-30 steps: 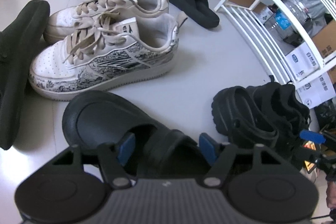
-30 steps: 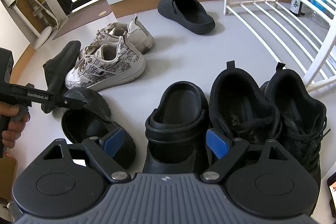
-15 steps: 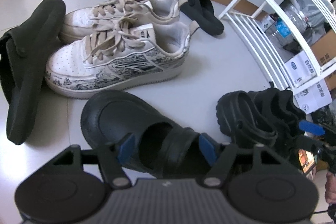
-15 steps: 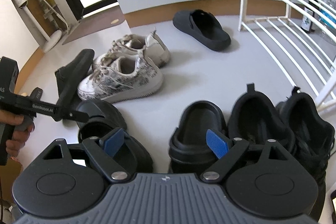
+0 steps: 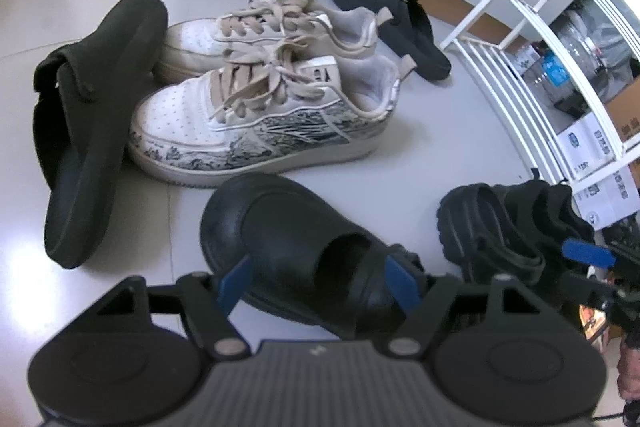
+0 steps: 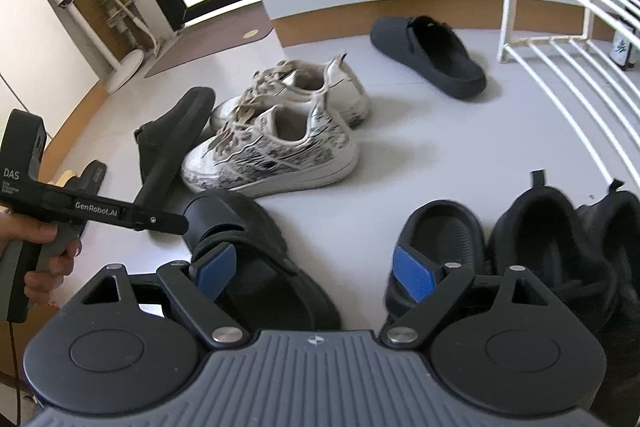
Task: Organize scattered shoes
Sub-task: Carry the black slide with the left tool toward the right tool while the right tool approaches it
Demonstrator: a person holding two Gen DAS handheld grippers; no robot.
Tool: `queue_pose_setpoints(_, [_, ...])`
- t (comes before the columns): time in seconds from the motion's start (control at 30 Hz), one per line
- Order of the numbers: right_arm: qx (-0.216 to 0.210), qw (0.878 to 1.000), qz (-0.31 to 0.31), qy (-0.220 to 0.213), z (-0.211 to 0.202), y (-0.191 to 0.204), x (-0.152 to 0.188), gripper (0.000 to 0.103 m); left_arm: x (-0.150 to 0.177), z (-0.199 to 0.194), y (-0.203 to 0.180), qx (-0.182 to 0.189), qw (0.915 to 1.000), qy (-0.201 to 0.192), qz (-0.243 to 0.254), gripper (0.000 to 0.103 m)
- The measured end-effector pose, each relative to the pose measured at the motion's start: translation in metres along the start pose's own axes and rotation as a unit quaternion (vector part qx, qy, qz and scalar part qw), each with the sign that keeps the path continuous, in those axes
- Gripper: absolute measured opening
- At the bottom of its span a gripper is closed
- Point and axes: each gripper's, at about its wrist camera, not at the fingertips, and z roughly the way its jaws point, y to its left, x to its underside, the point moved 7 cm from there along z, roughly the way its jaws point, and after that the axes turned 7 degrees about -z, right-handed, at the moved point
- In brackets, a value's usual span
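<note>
Left wrist view: the left gripper (image 5: pixel 316 285) has its blue-padded fingers (image 5: pixel 234 283) spread wide, straddling the heel end of a glossy black rubber clog (image 5: pixel 296 247) that sits on the pale grey floor (image 5: pixel 432 147); whether the pads touch the clog cannot be told. Just beyond its toe stands a pair of white lace-up sneakers with dark printed sides (image 5: pixel 260 123). A flat black slipper tipped on its edge (image 5: pixel 88 131) leans against them on the left. A second black slipper (image 5: pixel 392 27) lies farther back near a white wire shoe rack (image 5: pixel 516 47).

In the right wrist view, the right gripper (image 6: pixel 316 273) is also wide open and holds nothing, above bare floor between that clog and a matching black clog (image 6: pixel 440 247), which sits just beside two black lace-up trainers (image 6: pixel 568 251).
</note>
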Motion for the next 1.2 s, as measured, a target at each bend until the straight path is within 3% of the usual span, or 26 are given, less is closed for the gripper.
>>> queue_pose_setpoints(0.3, [-0.014,1.000,-0.004,0.024,0.013,0.016,0.010,0.088,0.002,-0.003,0.008,0.000,1.0000,0.001,-0.003,0.077])
queue_pose_setpoints(0.6, [-0.045,0.997,0.001,0.063,0.030,0.032,0.029,0.080,0.005,-0.004,0.014,-0.002,1.0000,0.003,-0.008,0.077])
queue_pose_setpoints(0.67, [-0.049,0.996,0.005,0.079,0.036,0.032,0.036,0.073,0.005,-0.004,0.014,-0.001,1.0000,0.003,-0.008,0.077])
queue_pose_setpoints(0.93, [-0.061,0.990,0.018,0.126,0.052,0.037,0.060,0.065,0.010,-0.004,0.019,-0.001,0.9999,0.010,-0.011,0.077])
queue_pose_setpoints(1.03, [-0.071,0.986,0.031,0.145,0.059,0.038,0.069,0.058,0.010,-0.003,0.020,0.000,0.9999,0.011,-0.012,0.077])
queue_pose_setpoints(1.13, [-0.072,0.984,0.039,0.159,0.067,0.036,0.078,0.045,0.011,-0.003,0.021,0.000,0.9999,0.011,-0.012,0.077])
queue_pose_setpoints(1.2, [-0.071,0.982,0.046,0.167,0.070,0.035,0.081,0.043,0.011,-0.002,0.021,0.000,0.9999,0.012,-0.012,0.077])
